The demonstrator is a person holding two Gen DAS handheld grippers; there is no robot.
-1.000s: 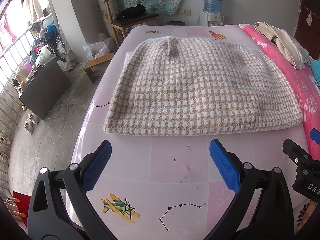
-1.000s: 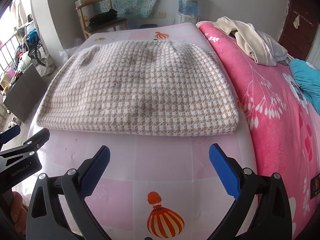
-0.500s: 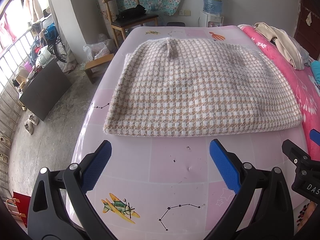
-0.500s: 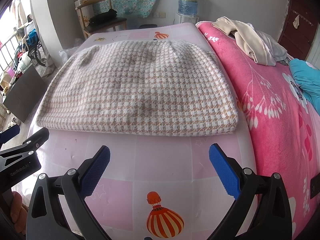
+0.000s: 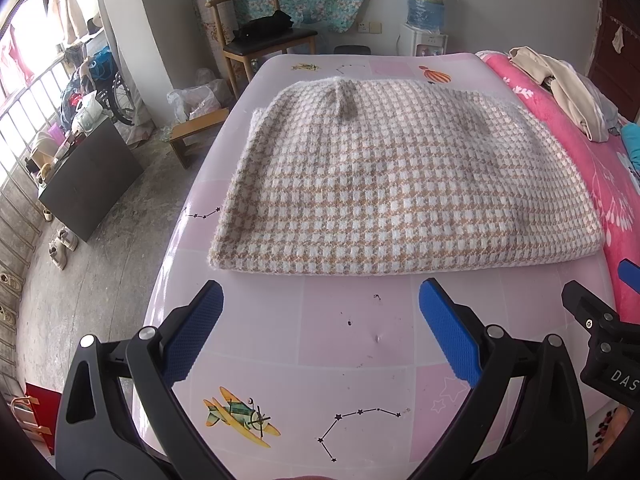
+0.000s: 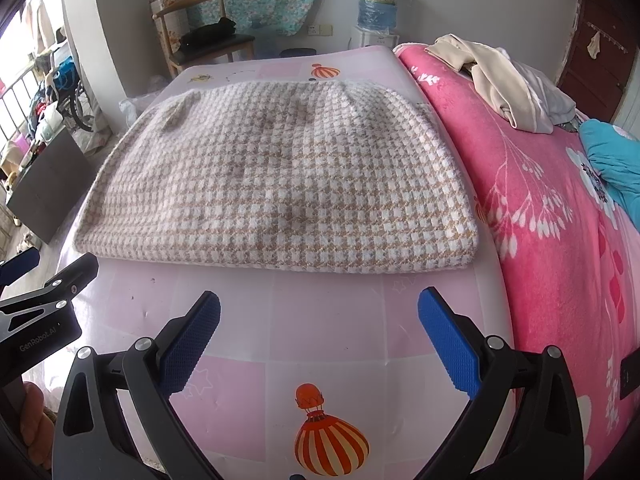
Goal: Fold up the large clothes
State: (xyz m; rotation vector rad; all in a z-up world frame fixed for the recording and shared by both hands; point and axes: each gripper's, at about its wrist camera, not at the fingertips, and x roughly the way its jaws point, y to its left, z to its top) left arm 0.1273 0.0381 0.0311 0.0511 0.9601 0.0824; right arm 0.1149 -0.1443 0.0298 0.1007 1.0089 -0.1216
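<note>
One folded checked garment [image 5: 404, 184] is seen in the middle of the frame on the pink sheet [image 5: 328, 344], and two grippers are counted. A beige clothes pile [image 6: 500, 80] is lying at the upper right on the pink blanket [image 6: 552, 240], with nothing standing between. The left gripper [image 5: 320, 320] and the right gripper [image 6: 320, 320] are both held released and empty, just below the near edge of the garment.
</note>
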